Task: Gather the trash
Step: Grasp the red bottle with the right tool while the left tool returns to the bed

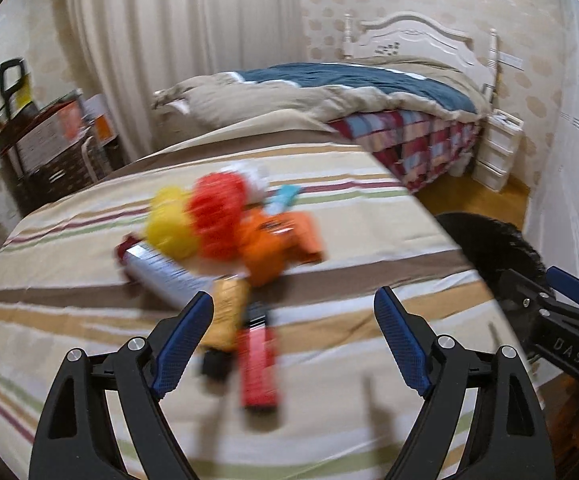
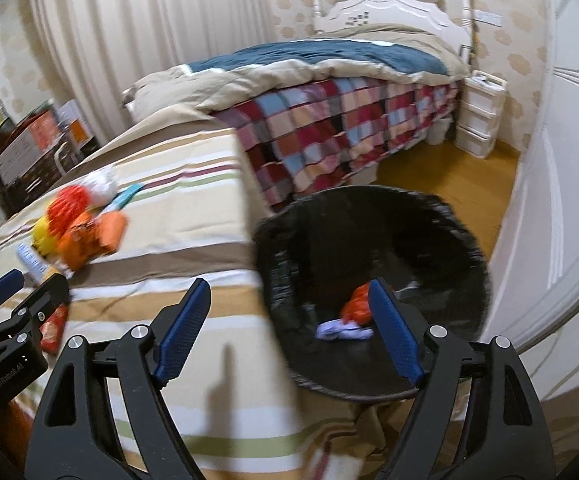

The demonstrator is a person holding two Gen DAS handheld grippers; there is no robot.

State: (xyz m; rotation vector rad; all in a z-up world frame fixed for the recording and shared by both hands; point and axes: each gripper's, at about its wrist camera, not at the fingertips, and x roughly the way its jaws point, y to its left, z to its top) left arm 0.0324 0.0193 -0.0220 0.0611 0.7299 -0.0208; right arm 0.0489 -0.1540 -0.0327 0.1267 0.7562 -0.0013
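A blurred heap of trash lies on the striped cloth: a yellow foam net, a red foam net, an orange packet, a silver pack, a yellow-orange pouch and a red packet. My left gripper hangs open over the cloth just right of the red packet, holding nothing. My right gripper is open and empty at the cloth's edge, beside the black lined bin. In the bin lie an orange wrapper and a crumpled white paper.
A bed with a checked blanket and a blue-and-beige duvet stands behind. White drawers stand by its headboard. A wicker shelf with boxes is at the far left. Wooden floor and a white panelled wall lie to the right.
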